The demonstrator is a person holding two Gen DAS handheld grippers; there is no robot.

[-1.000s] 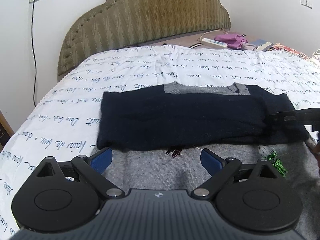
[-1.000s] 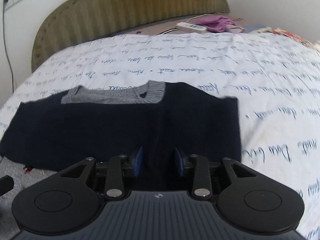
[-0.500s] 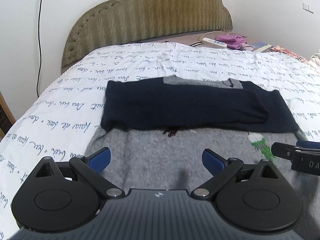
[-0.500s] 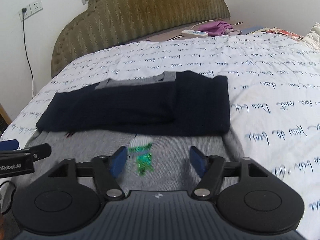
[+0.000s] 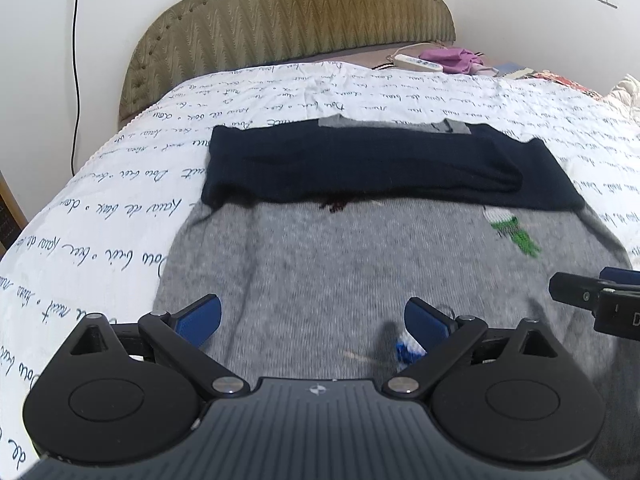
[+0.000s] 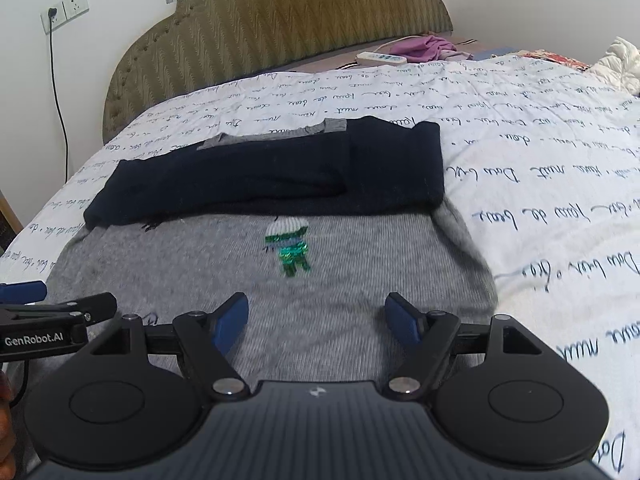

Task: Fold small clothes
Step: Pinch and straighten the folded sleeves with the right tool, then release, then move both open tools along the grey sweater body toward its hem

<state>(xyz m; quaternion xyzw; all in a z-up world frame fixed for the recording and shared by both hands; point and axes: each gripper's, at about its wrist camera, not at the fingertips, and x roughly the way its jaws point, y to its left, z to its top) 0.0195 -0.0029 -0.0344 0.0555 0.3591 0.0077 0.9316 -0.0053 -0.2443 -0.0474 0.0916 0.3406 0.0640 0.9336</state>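
Note:
A small grey sweater (image 5: pixel 320 264) (image 6: pixel 320 280) lies flat on the bed, its navy sleeves (image 5: pixel 380 168) (image 6: pixel 272 180) folded across the chest. A little green embroidered figure (image 6: pixel 290 248) (image 5: pixel 514 232) shows on the grey front. My left gripper (image 5: pixel 312 320) hovers open over the sweater's lower left part, nothing between its blue pads. My right gripper (image 6: pixel 318 318) is open over the lower right part, also empty. Each gripper's tip shows at the edge of the other's view.
The bed (image 5: pixel 120 208) has a white cover printed with script. An olive padded headboard (image 5: pixel 288 16) stands behind. A power strip (image 5: pixel 418 63) and purple cloth (image 5: pixel 452 58) lie at the far right. A cable (image 5: pixel 74 80) hangs from a wall socket at the left.
The right gripper's jaws have spread apart, let go of the navy sleeve and drawn back toward the hem. The left gripper has also pulled back, so more grey front shows.

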